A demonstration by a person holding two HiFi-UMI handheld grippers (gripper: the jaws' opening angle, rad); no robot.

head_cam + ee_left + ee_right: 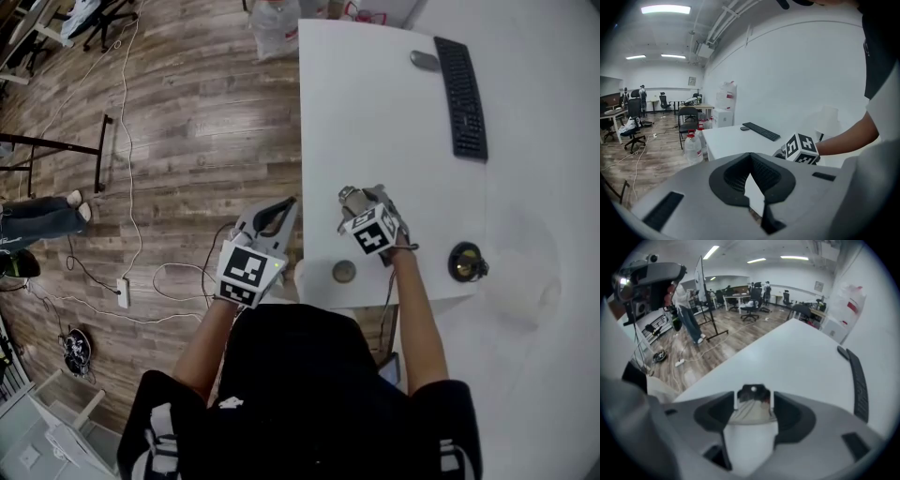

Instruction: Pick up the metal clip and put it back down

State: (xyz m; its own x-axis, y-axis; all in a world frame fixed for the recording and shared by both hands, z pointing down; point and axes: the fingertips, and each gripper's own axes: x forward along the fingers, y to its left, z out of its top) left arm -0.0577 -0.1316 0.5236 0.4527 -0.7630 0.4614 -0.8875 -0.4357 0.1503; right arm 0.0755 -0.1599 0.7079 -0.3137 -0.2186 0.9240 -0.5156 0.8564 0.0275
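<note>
Left gripper (278, 210) hangs off the table's (375, 112) near edge, over the wood floor. Its jaws meet at the tips with nothing between them, so I count it idle. Right gripper (753, 398) is over the table near that same edge, pitched steeply down. Its jaws are spread wide, and the metal clip (753, 409) stands between them on the white top, a grey sheet-metal body with a dark upper part and a small hole. It nearly fills the gap, but I see no pad pressing on it, so I read this as not gripped. I judge the clip light, stiff and springy, with smooth faces that could skid or twist out under an off-centre pinch. I'd close squarely across the two flat sides of the grey body, low and centred, not on the dark top. Keyboard (461, 94) lies well apart at the far right.
</note>
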